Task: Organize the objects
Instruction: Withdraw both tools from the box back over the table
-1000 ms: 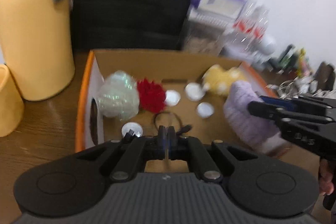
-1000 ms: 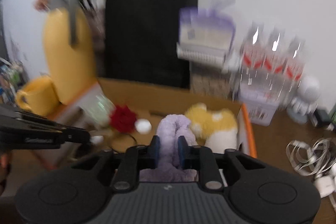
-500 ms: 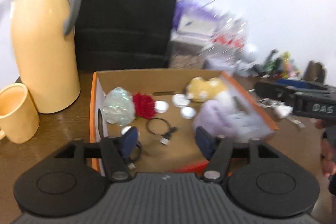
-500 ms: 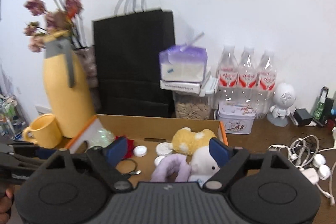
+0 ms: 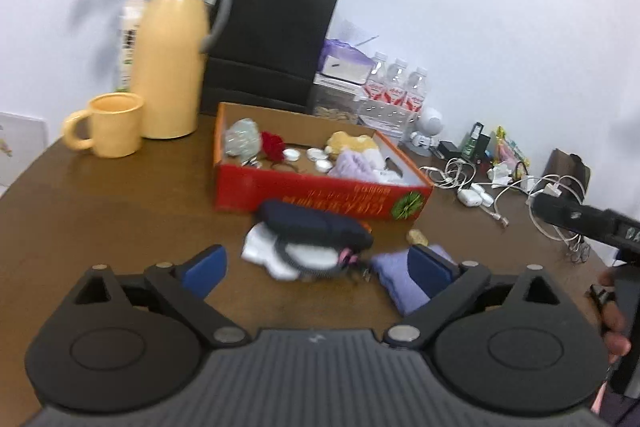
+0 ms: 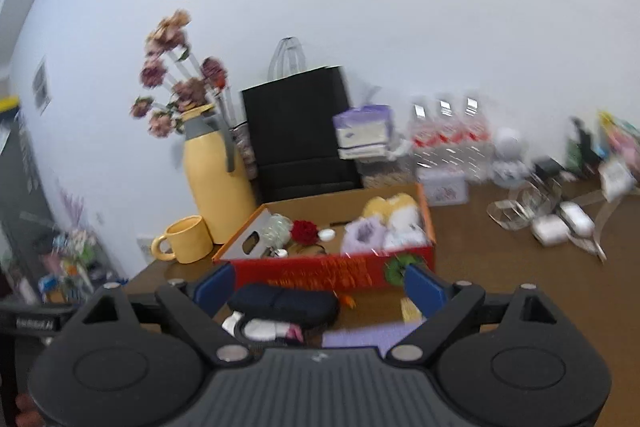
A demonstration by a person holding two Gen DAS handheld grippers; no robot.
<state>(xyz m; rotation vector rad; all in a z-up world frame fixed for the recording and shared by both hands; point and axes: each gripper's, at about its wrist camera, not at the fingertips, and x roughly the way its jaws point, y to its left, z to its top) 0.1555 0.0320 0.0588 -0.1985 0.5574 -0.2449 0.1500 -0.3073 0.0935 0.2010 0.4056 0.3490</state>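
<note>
Red cardboard box (image 5: 320,195) sits on brown table (image 5: 100,219), landmark for all below. Inside box: purple plush (image 5: 352,163), yellow plush (image 5: 348,143), red pompom (image 5: 273,146), white discs (image 5: 316,155). Just in front of box: dark pouch (image 5: 316,225) lying over white cloth (image 5: 260,255); purple cloth (image 5: 394,273) right of pouch. Yellow mug (image 5: 110,125) and yellow thermos (image 5: 170,67) left of box. Left gripper (image 5: 316,265) spread wide, empty, over items in front of box. Right gripper (image 6: 318,285) likewise spread, holding nothing.

Left claw (image 5: 316,265) and right claw (image 6: 318,287), jaws wide apart, empty.
</note>
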